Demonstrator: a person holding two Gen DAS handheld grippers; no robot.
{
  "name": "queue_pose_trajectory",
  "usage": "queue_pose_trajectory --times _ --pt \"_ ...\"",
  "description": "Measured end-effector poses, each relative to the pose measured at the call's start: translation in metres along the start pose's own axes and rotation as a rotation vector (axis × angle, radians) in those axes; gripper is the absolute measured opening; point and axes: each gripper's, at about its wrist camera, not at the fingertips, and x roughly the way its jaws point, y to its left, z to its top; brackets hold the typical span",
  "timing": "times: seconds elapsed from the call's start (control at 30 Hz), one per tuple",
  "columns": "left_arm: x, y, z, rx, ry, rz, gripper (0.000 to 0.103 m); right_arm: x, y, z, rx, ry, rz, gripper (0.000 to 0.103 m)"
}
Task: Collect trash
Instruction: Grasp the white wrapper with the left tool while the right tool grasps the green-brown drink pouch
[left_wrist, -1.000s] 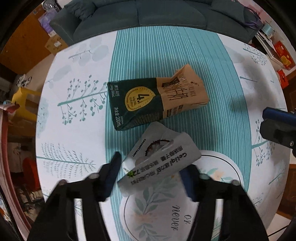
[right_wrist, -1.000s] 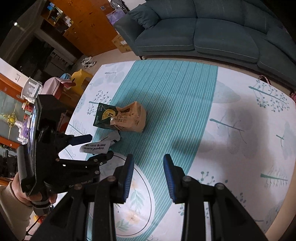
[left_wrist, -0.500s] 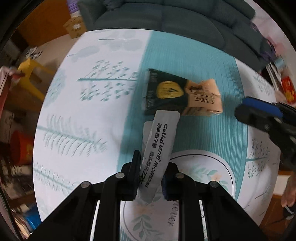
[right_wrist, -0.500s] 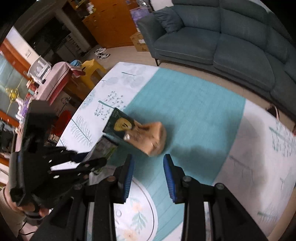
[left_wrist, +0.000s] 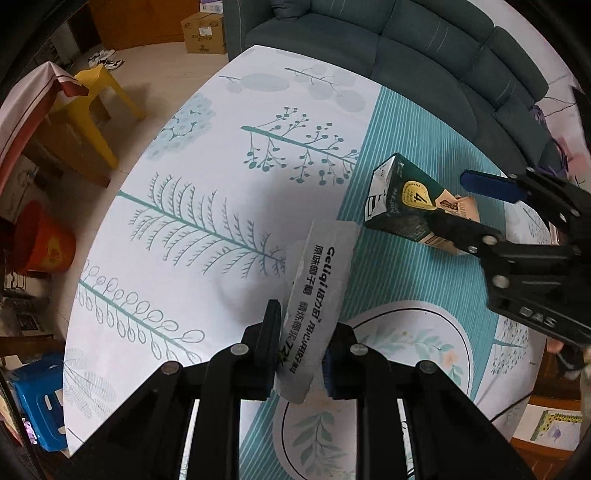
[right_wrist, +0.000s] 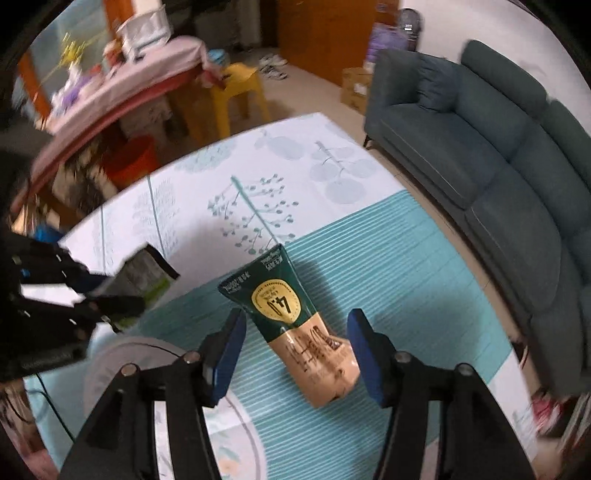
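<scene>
**Pouch gripped, carton straddled on the printed mat**

A teal sofa (right_wrist: 498, 155) is seen beyond the printed mat (left_wrist: 207, 206). On the mat's striped band lies a green-and-tan carton (right_wrist: 295, 325), straddled untouched by the right gripper (right_wrist: 295, 354), whose jaws have just been opening. A white pouch (left_wrist: 317, 295) is clamped in the left gripper (left_wrist: 301, 354), above the mat.

Patterned mat (left_wrist: 207, 177) (teal-striped) carries a crushed carton (right_wrist: 295, 321).

The white pouch (left_wrist: 319, 295) with black print is pinched at its lower end and slants up off the mat. The carton (right_wrist: 301, 325) (dark green with a yellow seal, tan crumpled end) lies on its side on teal stripes.
</scene>
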Motion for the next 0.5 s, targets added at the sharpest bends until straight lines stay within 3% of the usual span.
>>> queue_pose_trajectory --times 0.17,0.2,0.23,0.27,0.33,0.5 --pt "0.001 -0.002 0.001 -0.002 0.001 -0.007 0.017 0.025 0.005 0.001 -0.050 0.105 0.001 0.057" --pt "0.003 -0.004 0.003 -0.002 0.002 -0.008 0.017 0.029 0.006 -0.001 -0.041 0.125 0.010 0.055" --pt "0.002 -0.002 0.001 -0.002 0.002 -0.011 0.017 0.030 0.007 -0.003 -0.031 0.136 0.018 0.042" --pt "0.001 -0.006 -0.001 0.000 0.001 -0.010 0.017 0.032 0.009 -0.006 -0.021 0.144 0.033 0.042" --pt "-0.004 -0.005 -0.007 0.010 -0.003 -0.007 0.017 0.028 0.013 -0.011 0.011 0.134 0.022 0.041" --pt "-0.026 -0.007 -0.036 0.035 -0.023 -0.024 0.017 -0.001 0.024 -0.036 0.168 0.095 0.093 0.041"
